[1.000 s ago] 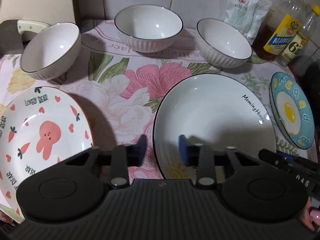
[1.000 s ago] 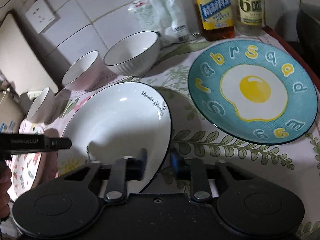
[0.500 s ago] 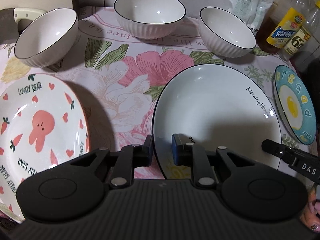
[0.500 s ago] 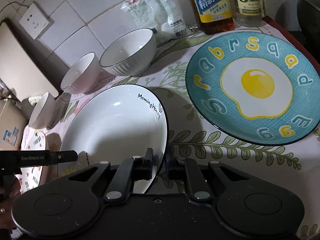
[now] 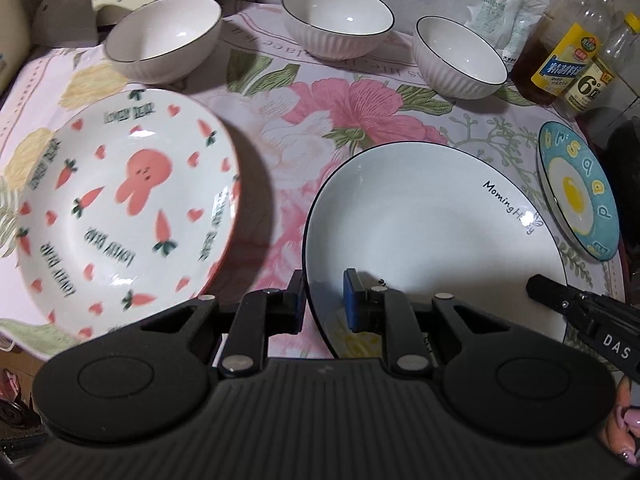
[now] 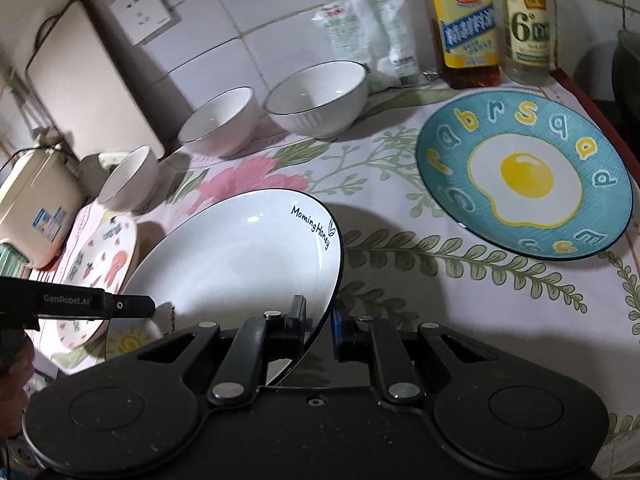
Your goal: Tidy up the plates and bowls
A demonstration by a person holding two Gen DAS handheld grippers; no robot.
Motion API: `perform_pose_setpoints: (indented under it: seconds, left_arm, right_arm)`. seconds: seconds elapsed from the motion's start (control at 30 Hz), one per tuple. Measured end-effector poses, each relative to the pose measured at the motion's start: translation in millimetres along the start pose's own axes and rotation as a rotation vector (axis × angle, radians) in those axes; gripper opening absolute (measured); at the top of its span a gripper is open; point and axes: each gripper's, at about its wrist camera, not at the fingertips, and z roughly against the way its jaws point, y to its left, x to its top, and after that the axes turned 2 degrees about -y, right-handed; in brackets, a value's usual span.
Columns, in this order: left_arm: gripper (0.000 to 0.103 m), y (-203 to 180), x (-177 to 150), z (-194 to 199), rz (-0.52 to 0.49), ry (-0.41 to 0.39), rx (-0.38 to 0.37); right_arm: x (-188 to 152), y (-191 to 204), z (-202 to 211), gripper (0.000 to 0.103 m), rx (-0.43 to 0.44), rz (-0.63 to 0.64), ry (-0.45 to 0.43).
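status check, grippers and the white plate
Left gripper and right gripper both shut on white plate rim. Bunny plate alongside.

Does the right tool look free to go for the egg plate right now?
Probably not: the right tool is shut on the white plate's rim. The path to the egg plate looks unobstructed otherwise.

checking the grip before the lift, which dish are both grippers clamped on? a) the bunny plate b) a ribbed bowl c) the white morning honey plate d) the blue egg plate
c: the left gripper and the right gripper each pinch the rim of the white plate.
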Motion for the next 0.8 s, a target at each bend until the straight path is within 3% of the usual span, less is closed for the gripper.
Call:
perform_pose_setpoints:
  seconds: [0.23, 0.5, 0.8]
  left_arm:
    - [0.018, 8.7, -15.0, 19.0, -0.019, -0.029, 0.01]
    - [0.017, 11.1, -25.1, 8.9, -0.007, -0.015, -0.004]
    - [0.017, 6.0, -33.3, 0.1, -0.019, 0.044, -0.016]
  right_arm:
    - [-11.6, 13.7, 11.5, 0.018, 0.025, 0.049, -0.002]
    - [-6.9, 12.2, -0.2, 0.019, 0.04, 0.168, 0.011]
    - [-8.9, 1.3, -11.6, 0.018, 0.013, 0.144, 0.031]
